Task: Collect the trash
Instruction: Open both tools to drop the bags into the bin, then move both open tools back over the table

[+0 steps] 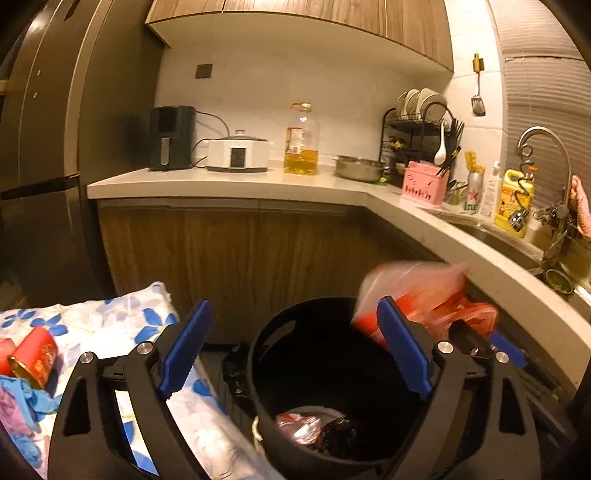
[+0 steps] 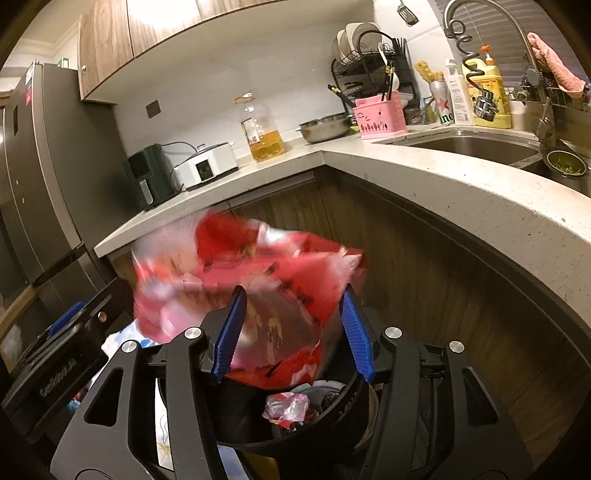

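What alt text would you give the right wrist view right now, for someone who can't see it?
A blurred red and clear plastic bag hangs between the open right claw above a black trash bin that already holds crumpled wrappers. Behind runs a pale L-shaped kitchen counter with an oil bottle, a pink basket and a sink.

Warm yellowish light fills a small kitchen. Ahead of the tool an L-shaped pale stone bench [image 1: 229, 184] runs along white walls, with wood-grain cupboard doors [image 1: 221, 251] beneath and wooden wall cabinets [image 1: 314, 11] overhead. A tall dark fridge [image 1: 40, 155] stands to the left. Further right the bench holds a steel sink [image 2: 469, 146] with a curved tap [image 2: 480, 14], and closed window blinds [image 1: 539, 92] hang behind it. A dark switch plate [image 1: 204, 71] sits on the far wall.
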{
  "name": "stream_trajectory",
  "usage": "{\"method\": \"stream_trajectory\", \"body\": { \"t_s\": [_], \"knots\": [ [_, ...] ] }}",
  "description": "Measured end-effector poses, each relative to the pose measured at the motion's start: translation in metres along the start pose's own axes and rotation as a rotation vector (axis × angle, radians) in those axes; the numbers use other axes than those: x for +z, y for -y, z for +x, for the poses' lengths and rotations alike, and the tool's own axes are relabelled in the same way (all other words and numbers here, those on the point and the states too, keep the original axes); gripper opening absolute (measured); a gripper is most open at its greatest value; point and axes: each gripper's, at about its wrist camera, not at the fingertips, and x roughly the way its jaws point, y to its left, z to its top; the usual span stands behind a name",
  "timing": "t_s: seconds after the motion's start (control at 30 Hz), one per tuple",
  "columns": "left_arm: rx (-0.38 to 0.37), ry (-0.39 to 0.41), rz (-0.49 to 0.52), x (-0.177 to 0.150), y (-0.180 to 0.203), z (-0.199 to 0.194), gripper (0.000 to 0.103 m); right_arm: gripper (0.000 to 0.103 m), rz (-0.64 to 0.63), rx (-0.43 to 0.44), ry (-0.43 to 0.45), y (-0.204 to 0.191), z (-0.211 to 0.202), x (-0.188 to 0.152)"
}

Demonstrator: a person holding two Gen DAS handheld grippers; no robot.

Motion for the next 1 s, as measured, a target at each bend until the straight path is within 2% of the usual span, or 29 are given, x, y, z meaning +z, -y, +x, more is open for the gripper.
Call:
{"method": "stream_trajectory", "body": {
  "t_s": [0.2, 0.47, 0.6, 0.67, 0.77, 1.0],
  "knots": [
    [0.055, -0.031, 0.001, -0.009, -0.011, -0.006, 0.087, 0.053, -0.013, 0.003, -0.012, -0.003, -0.004, -0.004],
    [0.122, 0.01, -0.03, -0.012, -0.023, -0.037, 0.095, 0.056, -0.032, 0.009, 0.005, -0.009, -0.022, -0.007],
    [0.162, 0.022, -0.016, -0.015, -0.025, -0.053, 0.096, 0.065, -0.048, 0.01, 0.026, -0.015, -0.038, -0.008],
    [0.184, 0.03, -0.003, -0.018, -0.026, -0.063, 0.097, 0.073, -0.051, 0.014, 0.035, -0.017, -0.045, -0.01],
    [0.215, 0.046, 0.004, -0.024, -0.03, -0.079, 0.097, 0.081, -0.061, 0.024, 0.053, -0.022, -0.059, -0.015],
    [0.262, 0.052, -0.042, -0.04, -0.057, -0.113, 0.097, 0.084, -0.08, 0.058, 0.082, -0.039, -0.089, -0.027]
  ]
}}
